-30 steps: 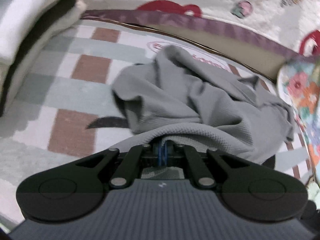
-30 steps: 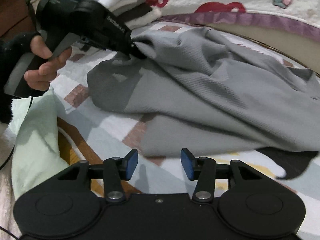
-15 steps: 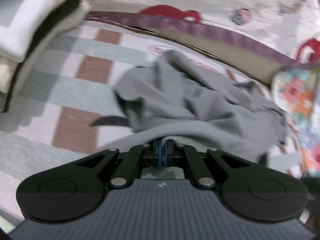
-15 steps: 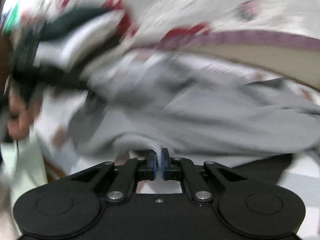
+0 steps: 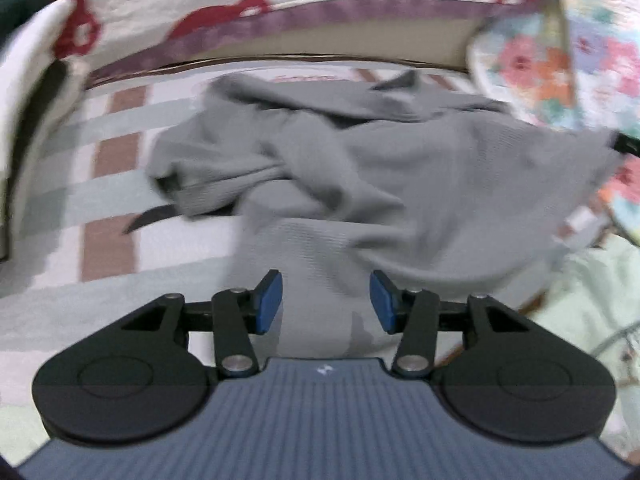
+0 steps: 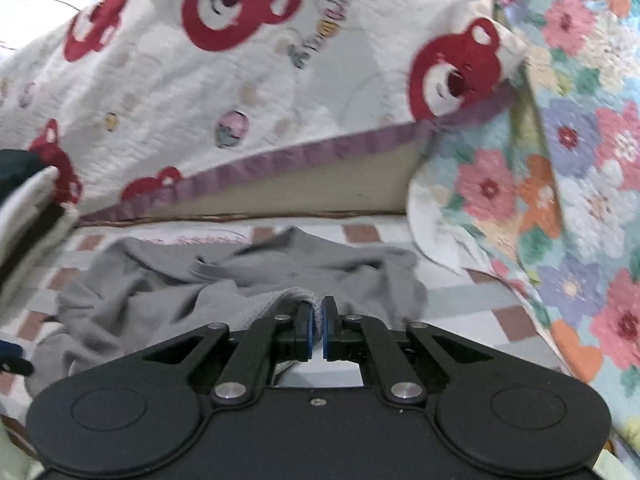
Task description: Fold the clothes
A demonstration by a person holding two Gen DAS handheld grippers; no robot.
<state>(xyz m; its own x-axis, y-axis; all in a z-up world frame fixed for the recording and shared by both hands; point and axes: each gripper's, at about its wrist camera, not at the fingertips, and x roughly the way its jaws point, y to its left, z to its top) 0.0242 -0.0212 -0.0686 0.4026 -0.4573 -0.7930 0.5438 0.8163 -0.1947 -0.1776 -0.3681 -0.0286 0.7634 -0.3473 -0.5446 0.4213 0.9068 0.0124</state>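
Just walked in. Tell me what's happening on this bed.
A person is folding a grey garment with a handheld claw in each hand. The right claw is shut on a bunched edge of the garment. The left claw is open, with the fabric lying past its fingers. The garment lies crumpled on a checked bedspread, not yet folded.

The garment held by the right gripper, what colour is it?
Plain grey garment; the left wrist view shows it best.

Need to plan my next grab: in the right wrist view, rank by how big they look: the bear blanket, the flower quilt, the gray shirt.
1. bear blanket
2. flower quilt, cut off by the frame's edge, so unsure against the blanket
3. gray shirt, pinched in the right claw
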